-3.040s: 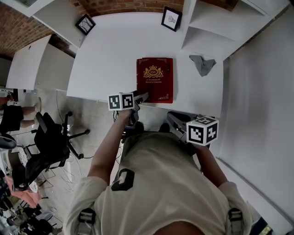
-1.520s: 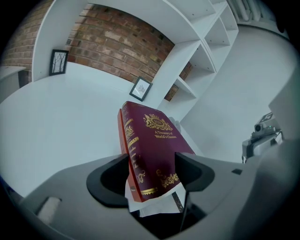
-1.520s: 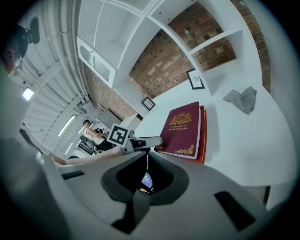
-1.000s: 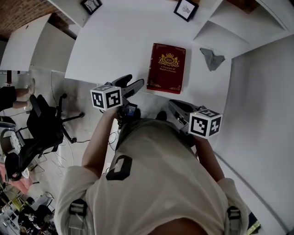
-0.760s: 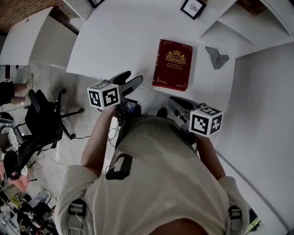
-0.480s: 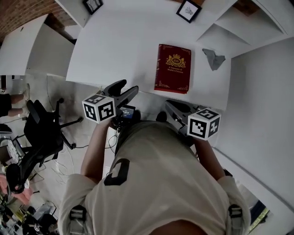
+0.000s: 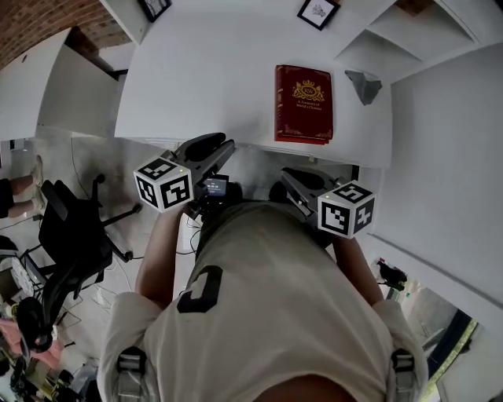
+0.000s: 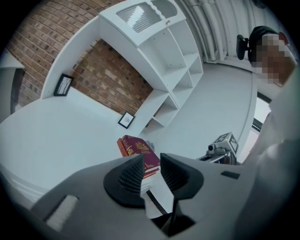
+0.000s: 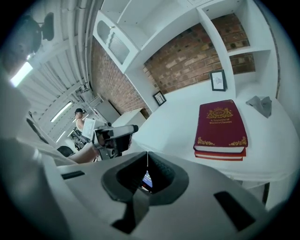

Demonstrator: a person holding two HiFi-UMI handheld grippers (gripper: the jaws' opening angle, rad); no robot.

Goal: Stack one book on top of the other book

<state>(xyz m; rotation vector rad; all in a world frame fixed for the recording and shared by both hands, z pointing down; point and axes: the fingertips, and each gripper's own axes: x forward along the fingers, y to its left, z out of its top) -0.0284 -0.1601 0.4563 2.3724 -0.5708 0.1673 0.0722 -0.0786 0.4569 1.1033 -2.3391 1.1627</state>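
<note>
Books (image 7: 303, 102) sit stacked on table (image 7: 196, 78), red cover up, right of centre, with the near side just inside the front edge; lower book (image 9: 218, 155) peeks out under the top one. Vs three seconds ago: left gripper (image 7: 222, 144) was at the stack's near left corner, now it is pulled back off the table, out past the front edge by the person's torso. Right gripper (image 7: 287, 174) is also off the table, low by the torso, well apart from the stack. Room: wide bare tabletop left of the books, grey wad (image 7: 363, 85) near the stack's far right corner, shelf (image 7: 409, 31) close beyond it, frame (image 7: 318, 11) at the back edge, chair (image 7: 78, 235) on the floor to the left. Left gripper jaws have just been closing and now stand a narrow gap apart, nothing between them, touching nothing. Right gripper jaws are pressed together, empty.
</note>
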